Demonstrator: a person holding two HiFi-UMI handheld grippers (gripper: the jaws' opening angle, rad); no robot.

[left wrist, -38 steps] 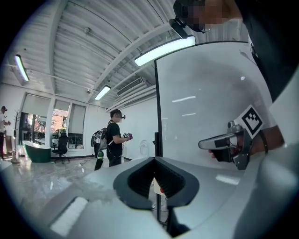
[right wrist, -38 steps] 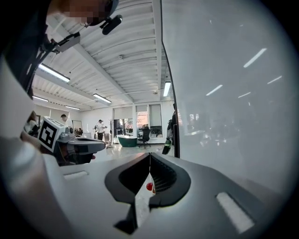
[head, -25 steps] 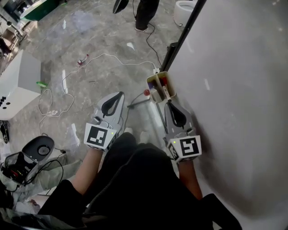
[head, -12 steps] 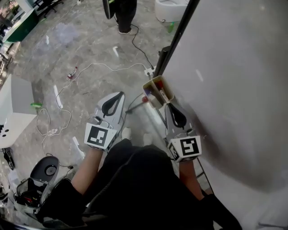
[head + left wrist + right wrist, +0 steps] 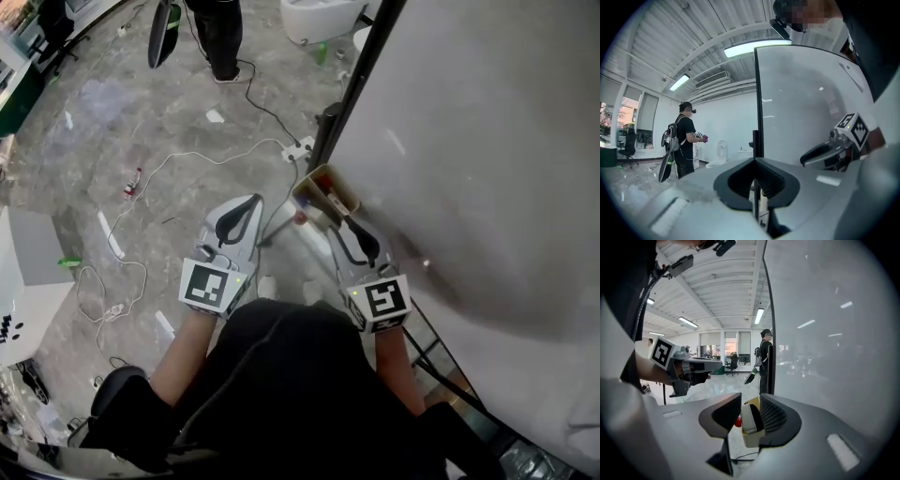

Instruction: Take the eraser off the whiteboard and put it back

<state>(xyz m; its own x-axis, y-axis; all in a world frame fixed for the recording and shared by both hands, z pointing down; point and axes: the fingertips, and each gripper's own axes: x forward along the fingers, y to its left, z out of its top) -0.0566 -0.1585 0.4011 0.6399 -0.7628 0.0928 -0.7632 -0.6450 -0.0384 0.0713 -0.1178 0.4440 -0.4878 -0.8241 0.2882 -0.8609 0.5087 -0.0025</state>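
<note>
The eraser (image 5: 747,419) sits in the holder (image 5: 753,440) at the edge of the whiteboard (image 5: 829,333), loose between the half-spread jaws of the right tool (image 5: 750,404), which have just been opening. It is probably light and rigid-backed, so grip its long sides. The left tool (image 5: 755,161) is closed and empty.

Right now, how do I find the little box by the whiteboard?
Look at the whiteboard on the right and follow its black edge down. The cream box sits at the bottom of that edge. It is the only open-topped tub, pale against the grey floor.
</note>
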